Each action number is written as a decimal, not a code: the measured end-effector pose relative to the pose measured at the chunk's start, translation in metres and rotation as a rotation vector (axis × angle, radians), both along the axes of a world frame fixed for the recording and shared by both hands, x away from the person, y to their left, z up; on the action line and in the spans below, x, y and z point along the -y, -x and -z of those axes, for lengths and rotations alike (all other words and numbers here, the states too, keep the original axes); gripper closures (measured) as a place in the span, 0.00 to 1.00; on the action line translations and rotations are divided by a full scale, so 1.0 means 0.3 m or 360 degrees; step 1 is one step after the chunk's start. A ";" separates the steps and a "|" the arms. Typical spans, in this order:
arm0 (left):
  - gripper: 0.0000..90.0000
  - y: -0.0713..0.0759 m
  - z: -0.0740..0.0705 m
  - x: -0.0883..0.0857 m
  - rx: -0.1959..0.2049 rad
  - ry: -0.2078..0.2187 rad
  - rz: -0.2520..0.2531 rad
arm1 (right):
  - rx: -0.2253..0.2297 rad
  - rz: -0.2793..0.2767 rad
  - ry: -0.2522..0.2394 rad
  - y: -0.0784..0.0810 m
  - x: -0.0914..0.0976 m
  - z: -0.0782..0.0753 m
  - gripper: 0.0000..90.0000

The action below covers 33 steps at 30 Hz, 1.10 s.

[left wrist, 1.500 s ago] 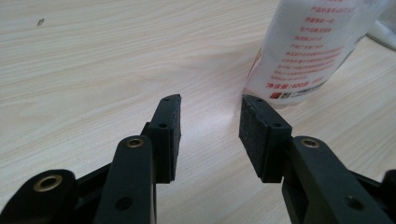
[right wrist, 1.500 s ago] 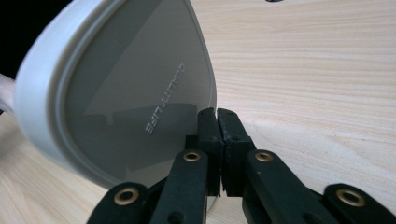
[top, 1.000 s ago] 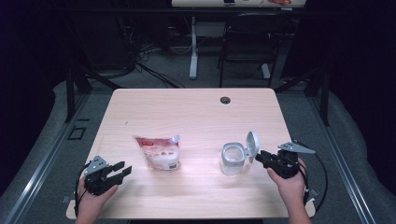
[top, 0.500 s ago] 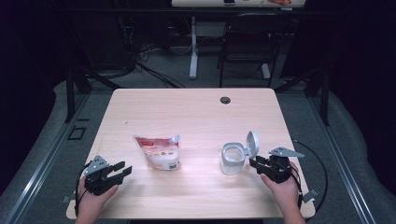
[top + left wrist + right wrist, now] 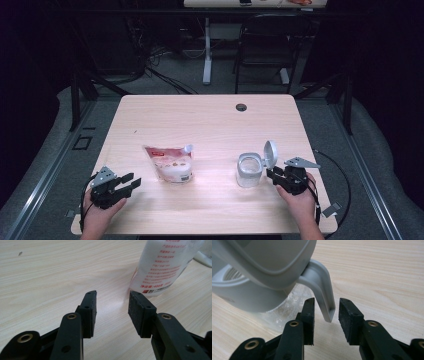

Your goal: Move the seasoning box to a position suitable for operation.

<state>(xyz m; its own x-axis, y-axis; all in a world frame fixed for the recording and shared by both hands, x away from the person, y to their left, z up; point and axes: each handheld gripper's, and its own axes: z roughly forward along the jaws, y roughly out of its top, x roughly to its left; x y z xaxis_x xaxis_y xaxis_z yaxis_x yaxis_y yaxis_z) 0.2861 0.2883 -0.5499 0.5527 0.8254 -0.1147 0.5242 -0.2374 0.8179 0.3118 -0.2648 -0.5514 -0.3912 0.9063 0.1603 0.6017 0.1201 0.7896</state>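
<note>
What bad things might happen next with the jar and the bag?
1. The right gripper has the handle of the jar between its open jaws. A grip near the handle's tip might slip or tip the jar.
2. The jar's lid stands open, so a tip could spill whatever is inside.
3. The left gripper, also open, sits close to the pouch; a nudge might push it away.
</note>
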 end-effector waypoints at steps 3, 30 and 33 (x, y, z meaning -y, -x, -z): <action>0.65 0.000 0.000 -0.001 -0.0001 -0.0005 0.0003 | 0.0028 0.0015 -0.0006 -0.005 -0.005 -0.002 0.73; 0.65 0.001 0.000 0.000 0.0006 -0.0010 0.0005 | 0.0130 -0.0097 0.0132 -0.041 -0.048 0.003 0.88; 0.65 0.001 -0.001 -0.002 -0.0005 -0.0011 0.0005 | 0.0125 -0.0127 0.0121 -0.037 -0.052 0.002 0.88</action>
